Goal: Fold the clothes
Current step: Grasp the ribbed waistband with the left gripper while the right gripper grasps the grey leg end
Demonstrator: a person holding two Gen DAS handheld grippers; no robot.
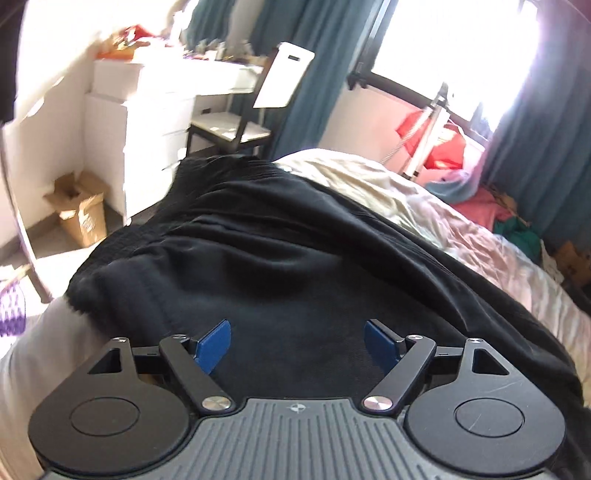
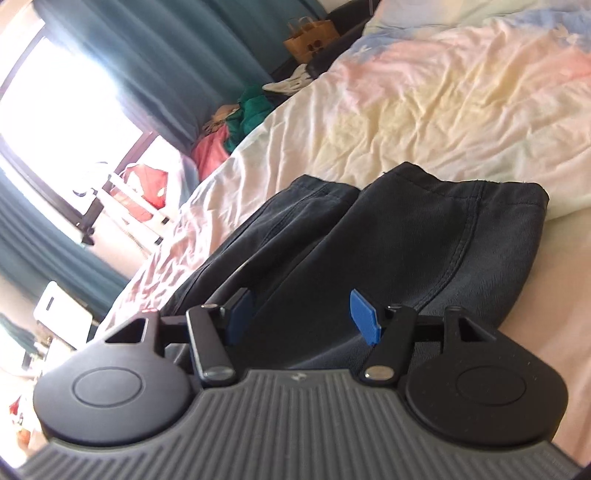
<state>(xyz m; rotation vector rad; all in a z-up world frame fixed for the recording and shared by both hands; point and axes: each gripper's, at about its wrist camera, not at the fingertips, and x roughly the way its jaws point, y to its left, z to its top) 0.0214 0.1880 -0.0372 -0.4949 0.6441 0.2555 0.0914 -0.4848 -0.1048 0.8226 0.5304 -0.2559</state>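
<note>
Left wrist view: the left gripper point(image 1: 297, 345) hovers low over a black garment point(image 1: 280, 258), its blue fingers point(image 1: 214, 345) spread wide with nothing between them. The garment lies on the bed point(image 1: 424, 206), draped across its near part; a thick ribbed edge of the cloth shows at the left, close to the edge of the bed. Beyond the garment the crumpled pale bedding runs off to the right. Farther back stand a white chest of drawers point(image 1: 147, 122), a chair point(image 1: 255, 110) with a white back, and an open cardboard box point(image 1: 79, 210) on the floor. Teal curtains point(image 1: 317, 74) hang beside a bright window point(image 1: 458, 48), and red cloth point(image 1: 439, 144) hangs on a rack below it.

Right wrist view: the right gripper point(image 2: 301, 321) is also wide apart and empty, its blue fingers point(image 2: 364, 321) poised just over the dark garment point(image 2: 424, 251). Here the cloth shows two stitched hems side by side, resting on the pastel bedding point(image 2: 443, 96). A heap of pink and green clothes point(image 2: 236, 129) lies past the far side of the bed, and a brown paper bag point(image 2: 310, 33) stands farther off near the teal curtains point(image 2: 155, 48).
</note>
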